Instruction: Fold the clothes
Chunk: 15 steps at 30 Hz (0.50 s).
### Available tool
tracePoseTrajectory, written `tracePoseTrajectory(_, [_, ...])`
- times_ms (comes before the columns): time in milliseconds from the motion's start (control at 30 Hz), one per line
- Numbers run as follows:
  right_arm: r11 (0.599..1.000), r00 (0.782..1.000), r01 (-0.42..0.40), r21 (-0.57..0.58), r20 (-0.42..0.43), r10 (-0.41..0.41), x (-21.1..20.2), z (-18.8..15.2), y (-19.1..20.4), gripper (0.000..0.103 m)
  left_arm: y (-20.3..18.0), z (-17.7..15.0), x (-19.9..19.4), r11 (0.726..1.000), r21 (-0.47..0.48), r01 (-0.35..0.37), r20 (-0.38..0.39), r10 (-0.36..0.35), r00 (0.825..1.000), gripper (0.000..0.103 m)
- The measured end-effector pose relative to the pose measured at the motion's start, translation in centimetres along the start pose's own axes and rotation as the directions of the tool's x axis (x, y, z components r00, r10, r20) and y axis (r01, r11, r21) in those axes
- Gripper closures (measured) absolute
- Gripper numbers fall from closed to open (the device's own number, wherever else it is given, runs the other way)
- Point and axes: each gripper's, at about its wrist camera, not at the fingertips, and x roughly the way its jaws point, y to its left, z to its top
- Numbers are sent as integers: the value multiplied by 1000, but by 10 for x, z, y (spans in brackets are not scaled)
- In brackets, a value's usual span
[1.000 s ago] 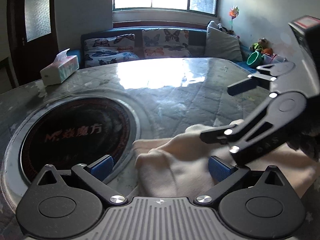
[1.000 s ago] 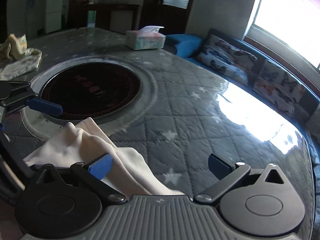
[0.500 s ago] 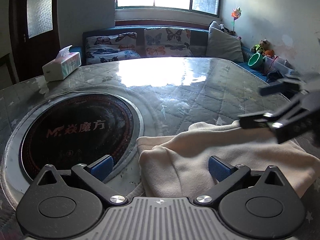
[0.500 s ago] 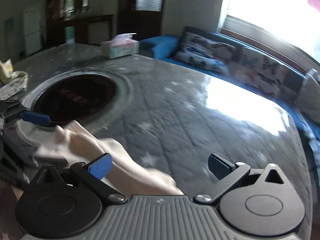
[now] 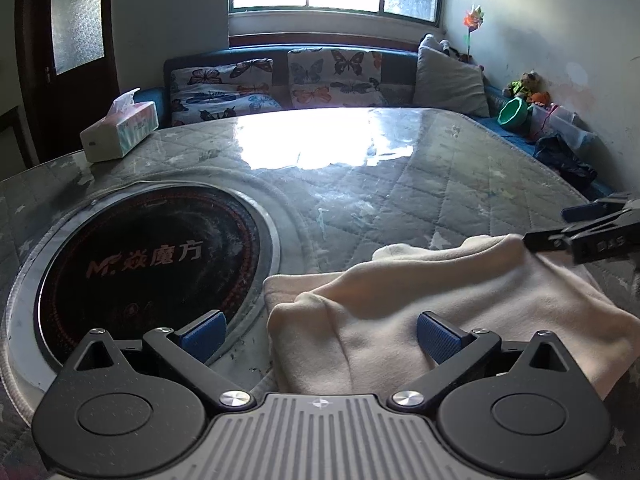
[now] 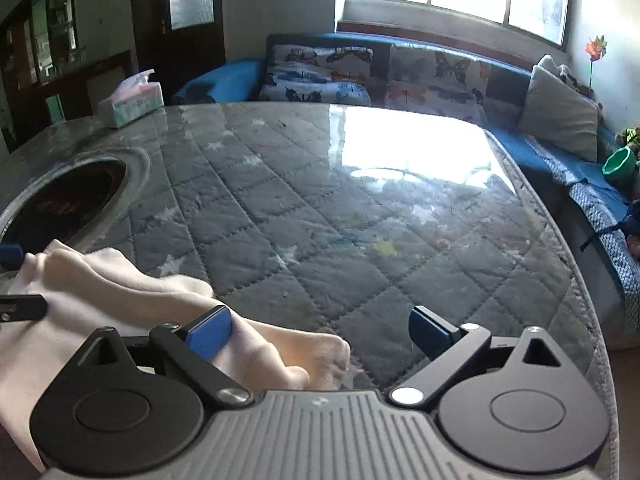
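Note:
A cream garment (image 5: pixel 420 304) lies bunched and partly folded on the quilted grey table cover (image 5: pixel 400 184). My left gripper (image 5: pixel 320 334) is open, its jaws spread over the garment's near left corner, gripping nothing. My right gripper (image 6: pixel 320 328) is open over the garment's right end (image 6: pixel 280 352); its left pad (image 6: pixel 210 332) rests by the cloth. The right gripper's fingers (image 5: pixel 592 232) also show at the right edge of the left wrist view, above the garment's far corner.
A round black hotplate (image 5: pixel 152 256) is sunk in the table at the left. A tissue box (image 5: pixel 120 126) stands at the far left corner. A sofa with butterfly cushions (image 5: pixel 280 80) runs behind. The table's right edge (image 6: pixel 600 340) drops off.
My right gripper has swung away to the right, off the middle of the garment, and now points toward the window. My left gripper has stayed in place, open.

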Motion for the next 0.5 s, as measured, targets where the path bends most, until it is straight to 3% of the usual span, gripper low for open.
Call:
tracePoseTrajectory(167, [999, 998, -21, -28, 62, 23, -21, 5, 10, 7, -2, -1, 1, 1000, 5, -10, -6, 10, 1000, 0])
tracePoseTrajectory(500, [986, 988, -107, -128, 98, 120, -64, -6, 49, 8, -4, -1, -1, 999, 21, -31, -2, 31, 1000, 0])
